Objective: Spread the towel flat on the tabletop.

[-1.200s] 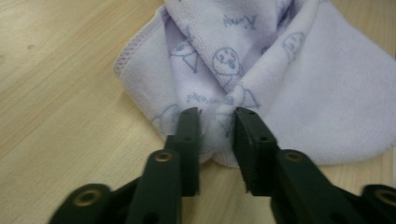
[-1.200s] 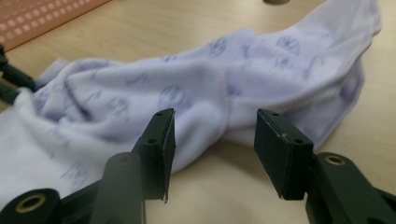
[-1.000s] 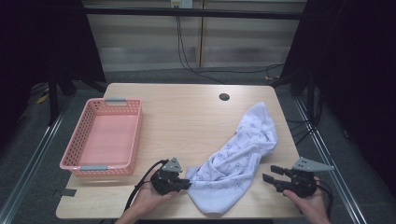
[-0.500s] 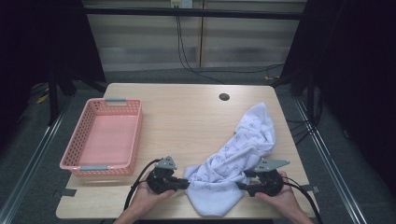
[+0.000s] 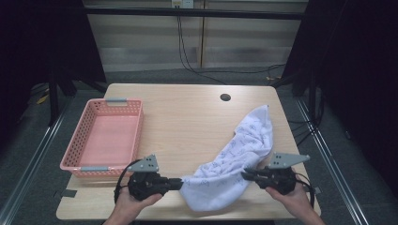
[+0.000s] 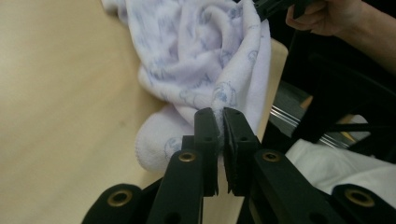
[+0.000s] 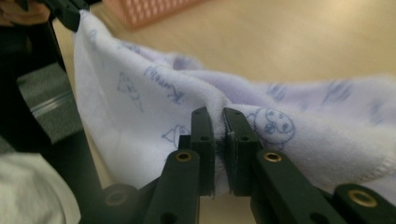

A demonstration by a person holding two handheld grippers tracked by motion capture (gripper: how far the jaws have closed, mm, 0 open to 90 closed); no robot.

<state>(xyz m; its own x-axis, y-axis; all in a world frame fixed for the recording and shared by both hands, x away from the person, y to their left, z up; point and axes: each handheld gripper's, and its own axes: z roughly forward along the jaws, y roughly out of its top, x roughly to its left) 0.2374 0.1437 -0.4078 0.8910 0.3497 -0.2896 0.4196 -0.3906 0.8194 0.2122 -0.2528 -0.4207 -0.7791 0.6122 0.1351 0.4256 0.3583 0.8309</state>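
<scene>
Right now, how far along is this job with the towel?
Early on. Done: both grips are made, the left gripper and the right gripper each shut on the white blue-printed towel, the right jaws having just closed. In hand: its near edge hangs between them. Left: the pink plastic basket holds nothing yet.

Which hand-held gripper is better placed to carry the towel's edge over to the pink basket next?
Left, probably. The left hand-held gripper is shut on the towel and sits right beside the pink basket. The right hand-held gripper, its jaws just closed on the towel, has the cloth between it and the basket.
</scene>
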